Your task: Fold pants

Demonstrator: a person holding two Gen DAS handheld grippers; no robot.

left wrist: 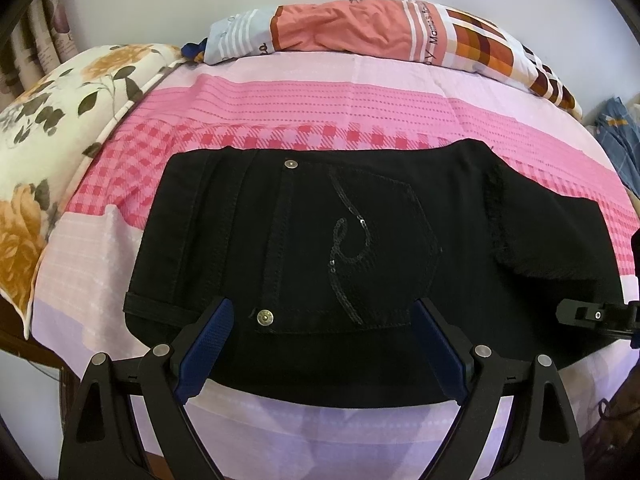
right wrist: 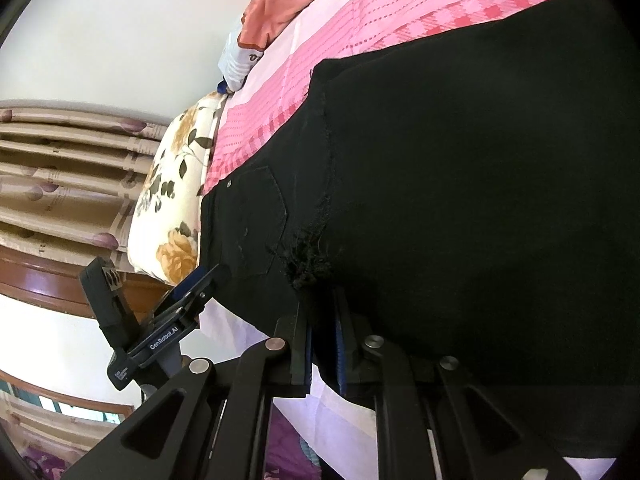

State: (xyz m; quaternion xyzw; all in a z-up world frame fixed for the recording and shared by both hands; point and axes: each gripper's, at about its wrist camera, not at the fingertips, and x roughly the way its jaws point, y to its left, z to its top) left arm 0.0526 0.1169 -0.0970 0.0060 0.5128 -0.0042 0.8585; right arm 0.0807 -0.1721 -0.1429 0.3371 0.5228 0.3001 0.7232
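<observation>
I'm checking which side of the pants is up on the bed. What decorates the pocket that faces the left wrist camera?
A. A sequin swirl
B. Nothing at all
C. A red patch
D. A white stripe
A: a curling line of dark sequins runs over the stitched back pocket of the black pants, between two metal rivets.

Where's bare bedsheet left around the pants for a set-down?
Free: the pink sheet strip between the black pants and the patchwork quilt; the lilac patch between pants and floral pillow. Crowded: the near edge, where both grippers sit.
</observation>
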